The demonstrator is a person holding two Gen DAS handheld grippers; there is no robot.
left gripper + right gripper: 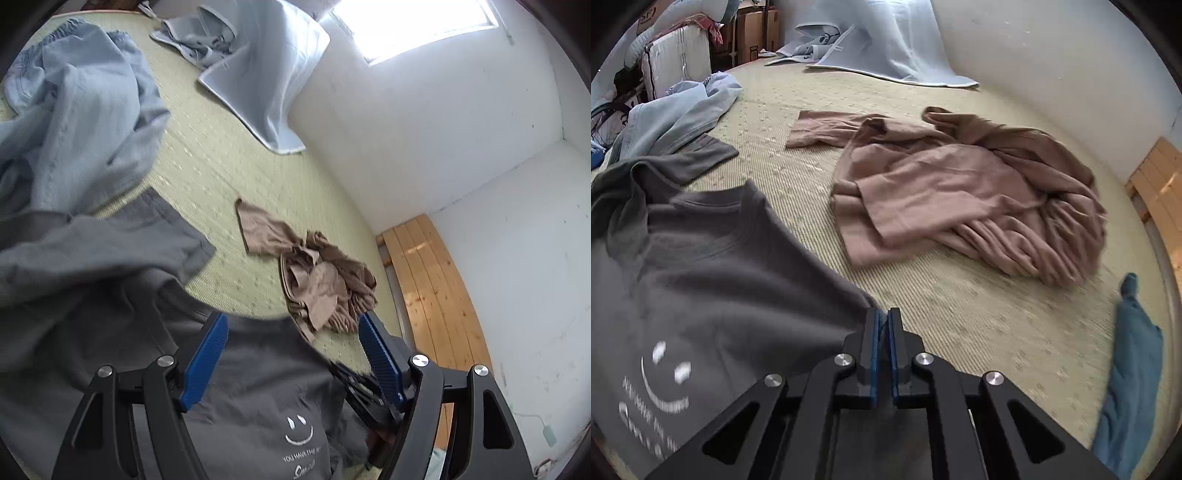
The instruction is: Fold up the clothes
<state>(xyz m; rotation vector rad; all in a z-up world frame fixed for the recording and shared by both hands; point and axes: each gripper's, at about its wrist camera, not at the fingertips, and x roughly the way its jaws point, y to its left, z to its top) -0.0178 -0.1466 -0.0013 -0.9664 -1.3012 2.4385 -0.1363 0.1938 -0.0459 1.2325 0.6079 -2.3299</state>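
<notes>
The surface underfoot is a pale green woven mat (pixel 207 158) with a faint repeated pattern, and it fills most of both views. It runs up to white plastered walls (pixel 424 140) that meet in a corner and carry small dark scuffs and specks. High on one wall a window (pixel 417 26) lets in strong daylight, blown out to white, and it brightens the plaster below it. Along the mat's edge lie light wooden planks (pixel 432 288) with visible knots. In the right wrist view, the far side holds cardboard boxes (pixel 757 33) and a bundle in clear plastic wrap (pixel 679 55).
</notes>
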